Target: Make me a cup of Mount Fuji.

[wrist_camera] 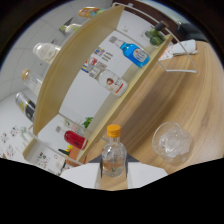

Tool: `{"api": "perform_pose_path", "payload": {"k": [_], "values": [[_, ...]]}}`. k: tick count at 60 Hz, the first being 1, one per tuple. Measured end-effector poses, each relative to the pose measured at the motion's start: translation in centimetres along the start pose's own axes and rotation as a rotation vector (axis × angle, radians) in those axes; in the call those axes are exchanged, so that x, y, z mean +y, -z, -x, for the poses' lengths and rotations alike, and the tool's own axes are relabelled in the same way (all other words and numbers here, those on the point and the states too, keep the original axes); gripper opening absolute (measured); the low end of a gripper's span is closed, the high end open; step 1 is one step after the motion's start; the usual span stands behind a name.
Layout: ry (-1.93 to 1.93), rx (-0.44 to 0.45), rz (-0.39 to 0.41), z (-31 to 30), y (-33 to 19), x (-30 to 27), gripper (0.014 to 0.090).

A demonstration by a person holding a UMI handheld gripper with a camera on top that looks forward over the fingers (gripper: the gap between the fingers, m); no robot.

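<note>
The gripper [114, 172] shows only as two pale fingers [82, 175] low in the view, one at each side of a small clear bottle [113, 157] with an orange cap [114, 131]. The bottle stands between the fingers, and they seem to lie against its sides, but I cannot tell if both really press on it or if a gap is left. The bottle is upright relative to the fingers and holds a clear liquid. Just beyond the fingers, at the right side of the bottle, a clear glass [172, 143] with ice cubes inside stands on the wooden table [200, 100]. The glass and the bottle are near but apart. Further on, a wooden shelf [80, 65] runs across the view, tilted because the camera is tilted. On the shelf lie several bottles: one with a blue body [134, 54], one with a white and red label [111, 82], and lower, near the fingers, a red bottle [75, 138]. More bottles stand on the far side of the shelf, against a white wall, but they are too small to tell. At the far end of the table a white wire stand [180, 57] is seen.
</note>
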Motion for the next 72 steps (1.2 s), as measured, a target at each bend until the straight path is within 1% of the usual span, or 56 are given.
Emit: {"api": "perform_pose_path", "payload": {"k": [5, 15, 22, 33, 44, 48, 53, 61, 65, 68, 72], "values": [[-0.196, -0.057, -0.01, 0.6, 0.0, -0.5, 0.0348], [-0.502, -0.112, -0.017, 0.2, 0.0, -1.2, 0.0346], [-0.676, -0.161, -0.008, 0.2, 0.2, -1.4, 0.0346], [-0.824, -0.186, -0.008, -0.6, 0.3, -1.3, 0.0344], [-0.784, -0.185, -0.002, 0.0, 0.7, -1.3, 0.0345], [-0.722, -0.182, 0.002, 0.5, 0.9, -1.3, 0.0345], [-0.548, -0.174, 0.002, 2.1, 1.5, -1.3, 0.0345], [-0.099, -0.148, -0.026, 5.8, 2.4, -1.2, 0.0349], [0.125, -0.136, -0.059, 7.4, 2.5, -1.0, 0.0349], [0.277, -0.103, -0.083, 8.1, 2.2, -0.5, 0.0348], [0.443, -0.032, -0.082, 7.8, 1.5, 0.7, 0.0348]]}}
